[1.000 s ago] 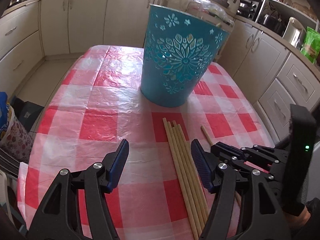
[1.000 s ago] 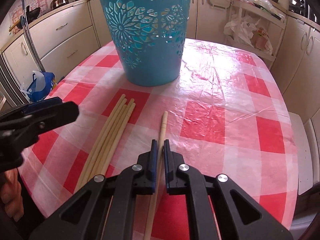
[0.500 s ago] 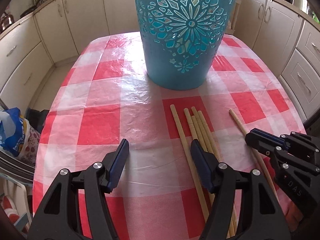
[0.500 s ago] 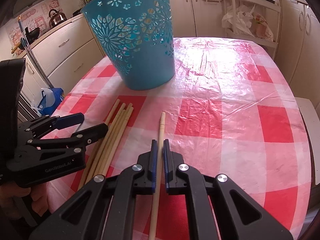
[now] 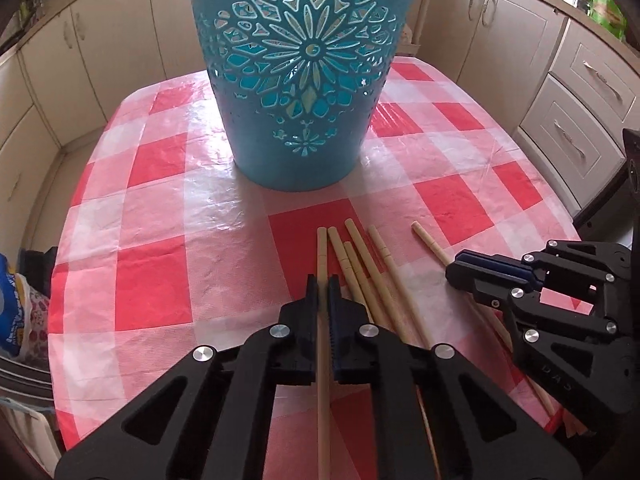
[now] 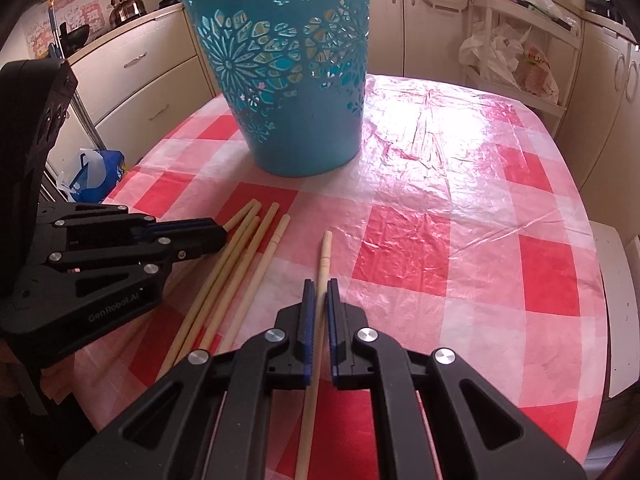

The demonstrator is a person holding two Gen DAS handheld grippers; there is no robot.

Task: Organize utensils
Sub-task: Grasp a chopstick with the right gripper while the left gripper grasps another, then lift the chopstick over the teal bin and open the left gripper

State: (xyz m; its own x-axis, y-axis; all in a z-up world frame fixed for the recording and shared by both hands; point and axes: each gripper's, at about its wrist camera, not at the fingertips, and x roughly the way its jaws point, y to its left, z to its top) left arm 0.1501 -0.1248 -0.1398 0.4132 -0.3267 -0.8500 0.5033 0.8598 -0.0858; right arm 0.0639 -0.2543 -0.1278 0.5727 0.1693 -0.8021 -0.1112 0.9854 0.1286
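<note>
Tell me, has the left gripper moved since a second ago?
Yes. The left gripper shifted toward the blue basket and has just been closing on the leftmost chopstick.

A red-and-white checked plastic cloth [image 6: 460, 208] covers the bench, glaring white at its far end. Cream cabinets [image 5: 516, 36] ring the room. On the far-left counter a steel kettle [image 6: 127, 7] sits below red wall stickers [image 6: 76, 0]. Far right, a white rack [image 6: 516, 52] carries plastic bags, and a blue bag [image 6: 98, 168] slumps on the floor at left.
</note>
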